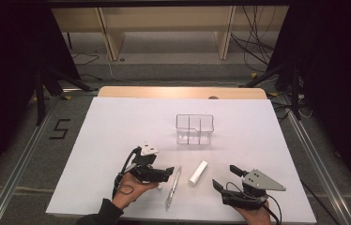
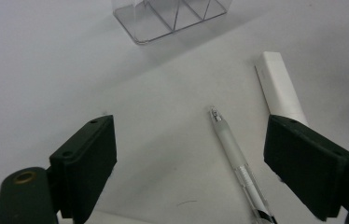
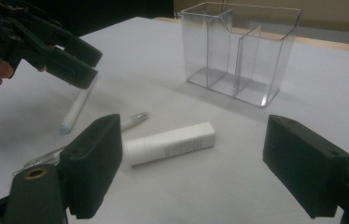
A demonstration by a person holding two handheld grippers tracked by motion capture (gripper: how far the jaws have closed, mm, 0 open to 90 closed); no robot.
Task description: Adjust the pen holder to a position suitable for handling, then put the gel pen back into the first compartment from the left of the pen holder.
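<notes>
— What's at your left?
— Your left gripper (image 1: 166,172) hangs low over the white desk (image 1: 117,122), its fingers (image 2: 86,161) spread wide with nothing between them. A small white stick (image 3: 77,109) lies on the desk under it.

— And the pen?
— The clear pen (image 1: 172,187) lies flat just right of those fingers, apart from them; the left gripper view has it running between the fingers, untouched.

— Further right?
— A white tube (image 1: 198,172) lies beside the pen, not touching it. The clear divided organizer (image 1: 194,129) stands upright behind both. Your right gripper (image 1: 226,177) rests near the desk's front edge, fingers (image 3: 93,163) spread, pinching nothing.
</notes>
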